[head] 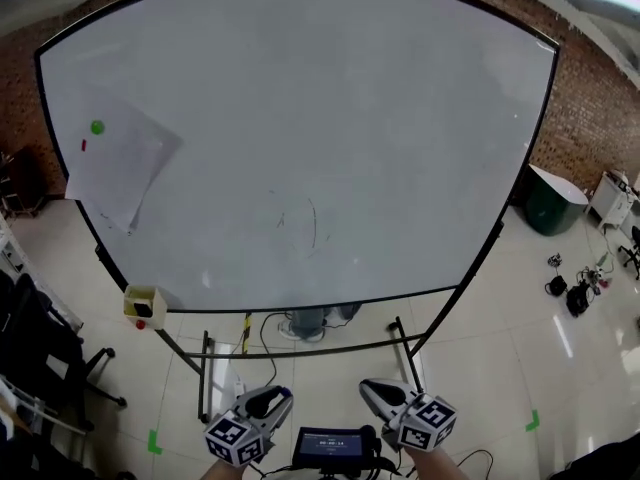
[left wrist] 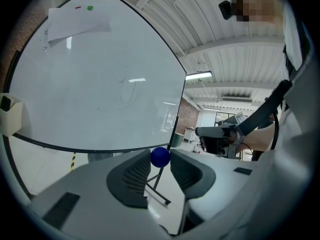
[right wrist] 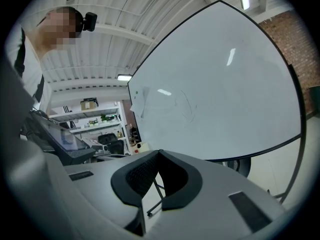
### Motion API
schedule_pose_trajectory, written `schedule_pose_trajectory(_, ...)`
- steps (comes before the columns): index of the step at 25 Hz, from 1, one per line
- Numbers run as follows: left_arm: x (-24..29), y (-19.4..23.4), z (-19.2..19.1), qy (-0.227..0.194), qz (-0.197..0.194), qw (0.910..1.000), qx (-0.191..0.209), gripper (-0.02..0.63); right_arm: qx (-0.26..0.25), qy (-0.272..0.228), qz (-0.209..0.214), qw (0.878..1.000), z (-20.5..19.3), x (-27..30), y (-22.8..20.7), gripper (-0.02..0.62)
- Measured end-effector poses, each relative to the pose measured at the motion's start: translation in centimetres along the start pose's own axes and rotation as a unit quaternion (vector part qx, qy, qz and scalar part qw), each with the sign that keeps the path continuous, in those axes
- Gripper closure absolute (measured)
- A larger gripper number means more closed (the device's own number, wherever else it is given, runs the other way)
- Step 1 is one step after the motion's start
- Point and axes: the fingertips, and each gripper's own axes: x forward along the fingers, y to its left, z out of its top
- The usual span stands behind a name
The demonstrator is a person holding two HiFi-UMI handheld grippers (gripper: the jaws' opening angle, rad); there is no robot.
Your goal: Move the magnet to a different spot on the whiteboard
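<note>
1. Left tool [head: 268,400] is clamped on the blue magnet [left wrist: 160,157]. The ball sits right at the jaw tips with a pad touching each side, jaws fairly wide around it.
2. The magnet is off the whiteboard [head: 300,118] and well apart from it.
3. Right tool [right wrist: 159,154] is pinched closed, tips meeting, nothing between them.
4. Pose: both tools are low at the bottom of the head view, close to my body, one on each side of a small screen [head: 333,448]. Noses point up and forward at the board. The left gripper view looks up at the board from below its lower edge.
5. Step in hand, as I read it: carry the magnet up and plant it on bare board.
6. The grip is shallow, tips only. I'd lift smoothly with no wrist flicks, or the ball could roll out.
7. Target: open board at centre or right. Keep clear of the paper [head: 120,163] and green magnet [head: 97,126] at upper left.
8. Come in square to the board and let the magnet seat before releasing. Open slowly, then back straight out so the pads don't drag it off.
9. I can't tell which side of the ball is the magnetic face, so I'd check before contact.
10. Right tool isn't needed; park it low.
</note>
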Motion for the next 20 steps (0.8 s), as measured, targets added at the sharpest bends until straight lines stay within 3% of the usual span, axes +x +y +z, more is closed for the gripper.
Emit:
schedule_pose_trajectory(9, -0.5, 2.6, 0.8, -0.001, 0.039, 0.9992, 0.008, 0.457, 0.001, -0.002, 0.007, 1.000, 0.5, 1.5, -0.2, 0.561)
schedule_pose_trajectory(20, -3.5, 9.3, 4.7, -0.045, 0.128, 0.9907, 0.006, 0.457, -0.001, 0.009, 0.029, 1.000, 0.6, 5.5, 0.4, 0.561)
